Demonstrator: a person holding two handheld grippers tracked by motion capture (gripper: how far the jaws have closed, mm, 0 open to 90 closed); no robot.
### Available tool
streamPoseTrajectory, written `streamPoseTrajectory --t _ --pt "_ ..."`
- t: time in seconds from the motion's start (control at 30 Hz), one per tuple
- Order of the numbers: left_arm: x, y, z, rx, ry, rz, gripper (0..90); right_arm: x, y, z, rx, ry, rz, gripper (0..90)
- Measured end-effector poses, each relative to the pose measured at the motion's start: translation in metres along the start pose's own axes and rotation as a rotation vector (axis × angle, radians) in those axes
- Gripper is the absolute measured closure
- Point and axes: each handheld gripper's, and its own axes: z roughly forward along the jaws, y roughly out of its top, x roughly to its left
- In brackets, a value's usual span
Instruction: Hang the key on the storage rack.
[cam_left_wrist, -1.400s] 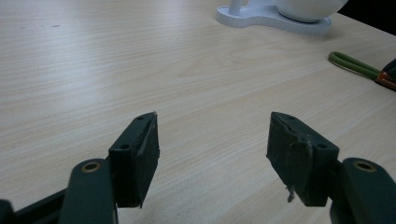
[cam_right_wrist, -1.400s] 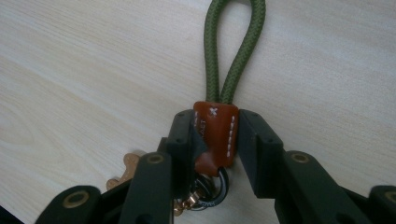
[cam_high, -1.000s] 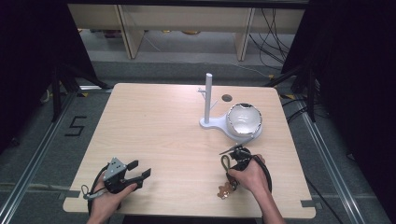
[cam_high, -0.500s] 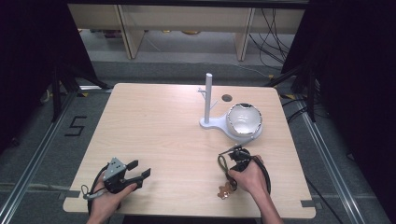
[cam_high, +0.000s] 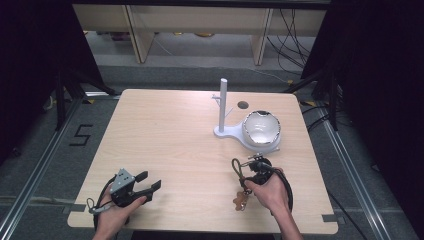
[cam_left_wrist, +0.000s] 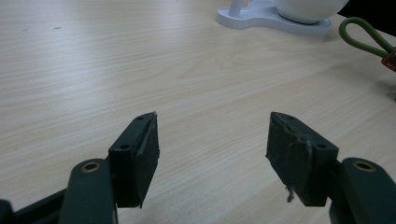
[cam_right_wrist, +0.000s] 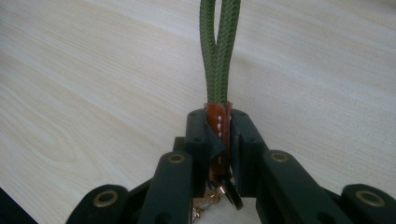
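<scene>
A key ring lies at the table's front right, with a green braided cord loop (cam_high: 236, 167), a brown leather tab (cam_right_wrist: 217, 121) and gold-coloured keys (cam_high: 240, 201). My right gripper (cam_high: 248, 179) (cam_right_wrist: 218, 128) is shut on the leather tab. The cord loop (cam_right_wrist: 218, 46) sticks out ahead of the jaws, just above the wood. At the front left my left gripper (cam_high: 146, 186) (cam_left_wrist: 212, 140) rests open with only bare table between its jaws. The cord loop (cam_left_wrist: 365, 38) appears at the right edge of the left gripper view.
A white stand (cam_high: 223, 107) with an upright pole and a side peg rises at the back right. A shiny white bowl (cam_high: 261, 127) sits on its base (cam_left_wrist: 266, 16). A round hole (cam_high: 243, 105) is cut into the table (cam_high: 165, 135) behind the stand.
The green loop at my right gripper has shifted slightly to the left. The left gripper has not moved.
</scene>
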Motion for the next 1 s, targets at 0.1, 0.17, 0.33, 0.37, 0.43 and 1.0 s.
streamPoseTrajectory --t 0.1,0.17,0.33,0.37,0.43,1.0 --pt "0.000 0.000 -0.001 0.007 0.009 0.003 33.6 -0.002 -0.002 0.000 -0.022 0.008 -0.022 79.9" --pt "0.000 0.000 0.000 -0.002 0.000 -0.001 33.6 0.002 -0.004 -0.002 -0.037 0.017 0.016 79.8" --pt "-0.001 0.000 0.000 -0.001 0.001 -0.001 33.9 0.001 -0.006 -0.003 -0.088 0.011 -0.025 79.8" --pt "-0.001 0.001 -0.001 0.008 0.008 0.000 33.9 0.001 -0.006 -0.003 -0.088 0.011 -0.025 79.8" --pt "0.000 0.001 -0.001 0.006 0.008 0.002 33.8 0.000 -0.008 -0.005 -0.120 0.020 -0.045 79.8" --pt "-0.001 0.002 0.000 0.002 0.010 -0.008 33.9 0.000 -0.015 -0.010 -0.290 0.076 -0.075 79.8"
